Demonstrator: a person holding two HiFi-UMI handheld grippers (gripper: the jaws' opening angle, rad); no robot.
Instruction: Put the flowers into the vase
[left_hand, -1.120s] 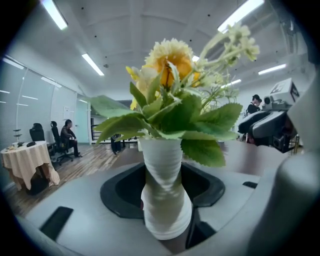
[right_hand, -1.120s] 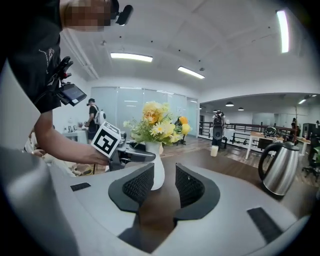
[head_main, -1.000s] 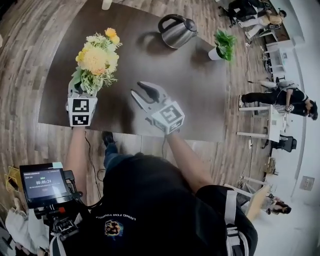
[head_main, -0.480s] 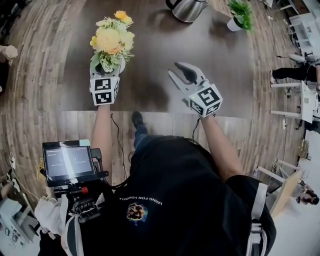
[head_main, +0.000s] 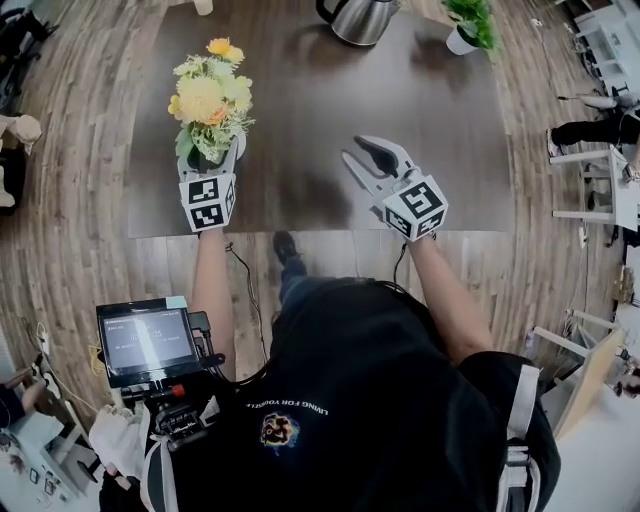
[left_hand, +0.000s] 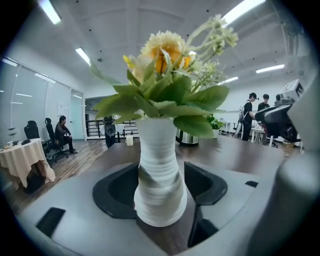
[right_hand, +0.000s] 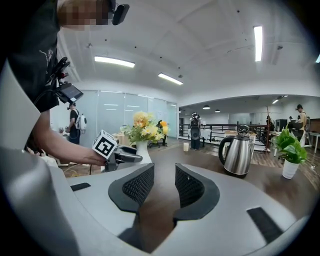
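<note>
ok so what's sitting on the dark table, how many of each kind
white vase of flowers: 1
steel kettle: 1
potted plant: 1
small white cup: 1
total: 4

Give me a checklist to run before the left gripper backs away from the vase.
1. Flowers in the vase: ok, the bunch sits in its mouth.
2. Vase upright on the table: ok, it stands straight on the wood.
3. Left gripper released: ok, its jaws have just been opening and stand wide, with the vase between them.
4. Right gripper empty: ok, its jaws are apart with nothing between them, and it is off to the vase's right.
5. Kettle and potted plant out of the way: ok, both are at the table's far side, apart from the vase.
</note>
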